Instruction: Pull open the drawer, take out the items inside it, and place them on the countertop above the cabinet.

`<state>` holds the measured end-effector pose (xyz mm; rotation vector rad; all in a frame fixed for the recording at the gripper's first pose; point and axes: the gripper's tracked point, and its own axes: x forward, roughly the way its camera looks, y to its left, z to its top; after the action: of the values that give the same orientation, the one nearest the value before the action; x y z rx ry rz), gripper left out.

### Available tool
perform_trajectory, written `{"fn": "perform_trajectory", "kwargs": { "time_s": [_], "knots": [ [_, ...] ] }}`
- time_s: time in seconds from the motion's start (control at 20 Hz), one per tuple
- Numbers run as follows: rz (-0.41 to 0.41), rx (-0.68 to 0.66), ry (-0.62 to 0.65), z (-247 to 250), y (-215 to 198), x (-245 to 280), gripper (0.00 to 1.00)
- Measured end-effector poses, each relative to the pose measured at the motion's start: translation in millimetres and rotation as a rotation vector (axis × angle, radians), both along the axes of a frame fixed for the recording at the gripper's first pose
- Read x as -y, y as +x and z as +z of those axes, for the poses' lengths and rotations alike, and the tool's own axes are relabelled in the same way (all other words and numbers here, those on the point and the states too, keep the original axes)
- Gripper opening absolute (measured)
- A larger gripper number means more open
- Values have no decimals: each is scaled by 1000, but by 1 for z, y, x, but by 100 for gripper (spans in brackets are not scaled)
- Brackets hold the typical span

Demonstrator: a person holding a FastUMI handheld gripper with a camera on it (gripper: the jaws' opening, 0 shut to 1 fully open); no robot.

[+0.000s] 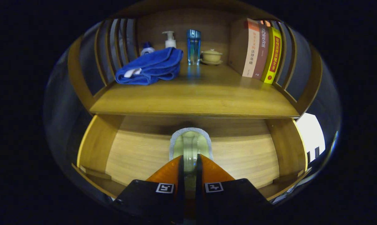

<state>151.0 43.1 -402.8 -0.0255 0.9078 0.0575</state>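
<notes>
**Claw pinching a foam-rimmed item in the open drawer**

The claw (pixel 190 165) is closing its two orange fingers (pixel 168 172) on a pale, greenish, translucent item (pixel 190 145) edged with a white foam rim, and both fingers seem to be pressing on its near end. What the item is, I cannot tell. It is sitting in the open drawer (pixel 138 153), over the middle of the drawer floor, running from between the fingers toward 12 o'clock, just under the front edge of the table (pixel 194 97) above.

The item's long axis is pointing straight away from the claw, toward the cabinet's back, with its rounded end farthest out at 12 o'clock.

Risks, as I judge them: the grip is taking only the near end, so the far end may be sagging or twisting once lifted, and a smooth surface may be slipping out from between the fingers. The table edge is overhanging the item closely, so a straight lift is likely knocking the rounded end against it; drawing back first looks safer.

On the table, the blue towel (pixel 151 67) is lying at 11 o'clock, a pump bottle (pixel 169 40) and blue glass (pixel 193 47) at 12, a lidded cup (pixel 211 56) beside them, and books (pixel 262 51) at 1 o'clock, leaving the bare front strip as the landing place.
</notes>
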Motion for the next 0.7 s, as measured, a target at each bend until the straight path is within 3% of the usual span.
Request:
{"fn": "perform_trajectory", "kwargs": {
  "time_s": [0.25,0.4,0.7],
  "knots": [
    [-4,163,45,80,23,-3,22],
    [-4,222,10,112,57,3,22],
    [-2,240,-48,113,128,2,22]
  ]
}}
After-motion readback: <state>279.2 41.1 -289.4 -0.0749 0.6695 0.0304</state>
